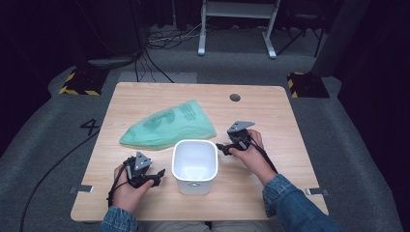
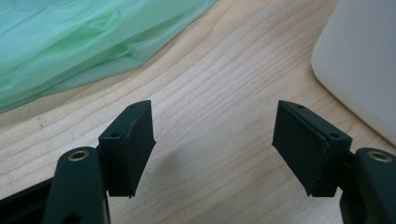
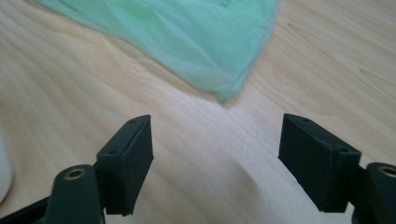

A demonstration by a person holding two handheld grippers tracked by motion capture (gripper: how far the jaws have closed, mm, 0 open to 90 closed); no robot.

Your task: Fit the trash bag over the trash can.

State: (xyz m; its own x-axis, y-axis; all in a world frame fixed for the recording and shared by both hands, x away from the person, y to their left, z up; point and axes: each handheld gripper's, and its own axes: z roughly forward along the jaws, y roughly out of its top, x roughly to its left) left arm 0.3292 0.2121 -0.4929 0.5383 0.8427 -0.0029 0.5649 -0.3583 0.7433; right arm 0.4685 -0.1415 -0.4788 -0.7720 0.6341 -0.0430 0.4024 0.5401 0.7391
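Your left gripper (image 1: 157, 175) sits at the near left of the table (image 1: 145, 96), just beside the left wall of the bin (image 1: 194, 164). Its jaws stand spread, with bare wood between them. In the left gripper view (image 2: 215, 149) the bin (image 2: 359, 60) fills the upper right corner, close to the right jaw but not touching it, and the bag (image 2: 84, 42) lies across the upper left, apart from both jaws.

Your right gripper (image 1: 221, 146) sits just right of the bin, level with its far rim, jaws pointing left toward it. These jaws are also spread and hold nothing. In the right gripper view (image 3: 217, 158) the bag (image 3: 187, 32) lies ahead, its nearest corner beyond the jaw tips, with open table between.

The bin is white, open at the top, and stands upright at the near centre of the table, between your two hands. The bag is green, thin and flattened. It lies behind the bin, extending to the left; whether its near edge touches the bin's far rim cannot be told.
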